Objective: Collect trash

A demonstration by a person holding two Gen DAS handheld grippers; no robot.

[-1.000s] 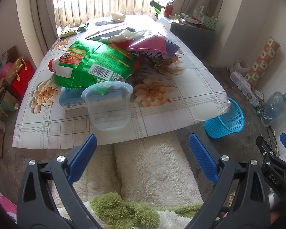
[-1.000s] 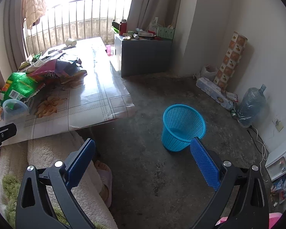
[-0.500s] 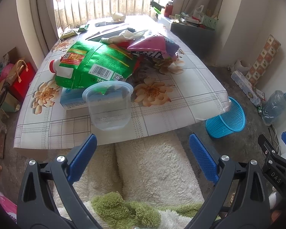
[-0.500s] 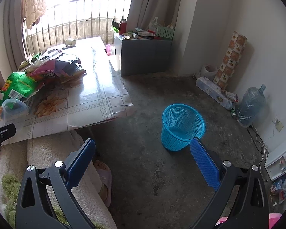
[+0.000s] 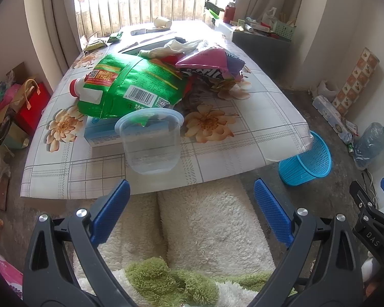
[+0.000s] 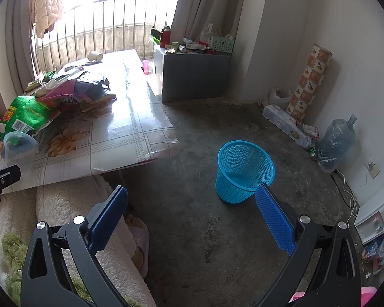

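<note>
Left hand-held gripper [image 5: 190, 192]: jaws spread wide, holding nothing; it hovers over a white fleecy blanket [image 5: 210, 220], just short of the near edge of the surface.
Right hand-held gripper [image 6: 190, 199]: jaws spread wide, holding nothing; it points at the bare concrete floor [image 6: 192, 140], away from the surface.
Surface [image 5: 263, 133]: a low table under a glossy cloth printed with checks and flowers, running away toward a barred window.
Clear plastic cup [image 5: 151, 140]: upright near the front edge of the surface, straight ahead of the left hand-held gripper and between the lines of its two fingers, not touched by them.
Light blue box [image 5: 99, 134]: flat on the surface, just behind and to the left of the cup.
Green pouch [image 5: 133, 87]: a large crumpled bag with a barcode and a red cap, lying on the box behind the cup.
Purple snack bag [image 5: 210, 61]: crumpled, to the right of the green pouch and touching it, with a pale wrapper on top.
Paper cup [image 5: 162, 22]: on its side at the far end of the surface, well apart from both hand-held grippers.
Blue mesh basket [image 6: 244, 170]: upright on the floor beside the right front corner of the surface; in the right wrist view it stands just beyond the right finger's tip, which overlaps its lower edge.
</note>
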